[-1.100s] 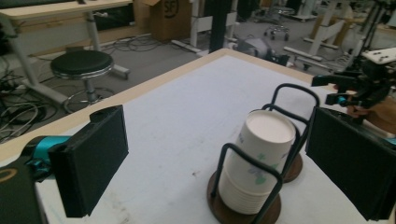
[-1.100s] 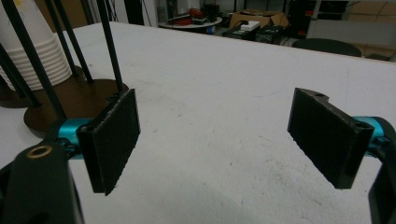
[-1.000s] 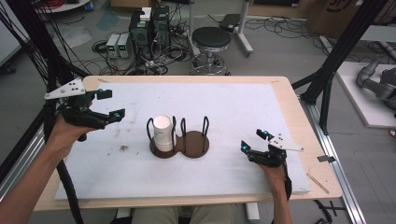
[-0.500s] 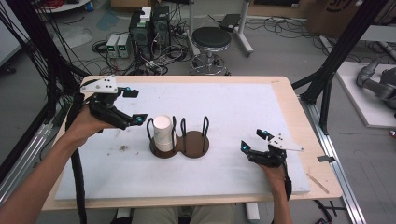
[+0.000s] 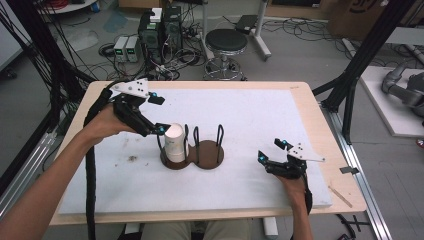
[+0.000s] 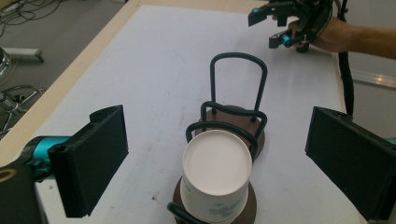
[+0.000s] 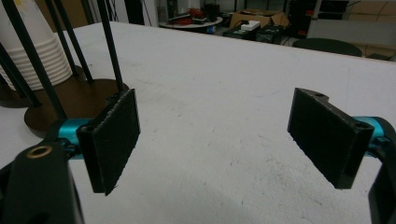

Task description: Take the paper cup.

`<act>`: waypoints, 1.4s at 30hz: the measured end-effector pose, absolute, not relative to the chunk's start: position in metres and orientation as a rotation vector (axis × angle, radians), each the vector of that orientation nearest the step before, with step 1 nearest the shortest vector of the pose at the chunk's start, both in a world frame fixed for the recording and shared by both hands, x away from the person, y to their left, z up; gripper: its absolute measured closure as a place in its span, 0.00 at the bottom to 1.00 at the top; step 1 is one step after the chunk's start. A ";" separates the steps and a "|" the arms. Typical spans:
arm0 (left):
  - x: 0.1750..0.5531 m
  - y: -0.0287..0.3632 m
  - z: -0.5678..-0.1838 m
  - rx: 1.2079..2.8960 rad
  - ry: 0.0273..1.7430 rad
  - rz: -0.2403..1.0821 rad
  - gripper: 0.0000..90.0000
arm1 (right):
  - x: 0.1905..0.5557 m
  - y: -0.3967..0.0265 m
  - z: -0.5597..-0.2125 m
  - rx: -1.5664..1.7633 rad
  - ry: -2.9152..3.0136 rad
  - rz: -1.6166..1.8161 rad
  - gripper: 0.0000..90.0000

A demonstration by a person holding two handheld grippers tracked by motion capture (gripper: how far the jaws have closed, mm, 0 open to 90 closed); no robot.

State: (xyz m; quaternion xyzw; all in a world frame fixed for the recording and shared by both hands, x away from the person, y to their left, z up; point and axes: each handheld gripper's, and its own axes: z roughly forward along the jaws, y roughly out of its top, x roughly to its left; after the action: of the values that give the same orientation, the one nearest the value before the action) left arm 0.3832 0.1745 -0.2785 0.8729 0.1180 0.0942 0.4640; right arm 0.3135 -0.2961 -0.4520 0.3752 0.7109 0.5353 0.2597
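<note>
A stack of white paper cups (image 6: 215, 179) is sitting upside down in the left bay of a dark two-bay wire holder (image 5: 192, 150), which is standing near the middle of the white mat (image 5: 250, 115) covering the desk (image 5: 305, 100). The left claw (image 5: 154, 114) is hovering just beside and above the stack with its jaws spread wide apart; in the left gripper view the two black pads are flanking the cup bottom with open space on both sides, touching nothing. The right claw (image 5: 272, 151) is waiting well apart near the desk's right edge, jaws likewise apart and gripping nothing. The cups are probably going to feel very light and thin-walled, so a hard squeeze is likely to dent or oval the top one, and nested cups tend to cling, so more than one may be lifting together. The firmest place to take hold looks like the upper end near the flat base, where the wall is stiffened, with pads on opposite sides and clear of the wire loops. The stack is looking plain white with a faint printed mark low on its side, and the ribbed rims are showing at its foot in the right gripper view (image 7: 35, 60).
</note>
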 end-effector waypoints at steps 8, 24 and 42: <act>0.391 0.161 -0.284 2.237 0.250 0.211 0.06 | 0.314 -0.297 -0.452 1.012 1.926 1.453 0.19; 0.399 0.145 -0.296 2.417 0.190 0.181 0.06 | 0.315 -0.296 -0.452 1.014 1.927 1.450 0.19; 0.401 0.128 -0.309 2.584 0.137 0.137 0.06 | 0.315 -0.296 -0.452 1.015 1.932 1.446 0.19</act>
State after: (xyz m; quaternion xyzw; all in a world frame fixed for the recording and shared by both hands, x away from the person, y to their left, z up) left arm 0.4014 0.1279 -0.3092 0.9597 0.0510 0.0508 0.2717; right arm 0.3145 -0.2959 -0.4519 0.3746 0.7129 0.5333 0.2588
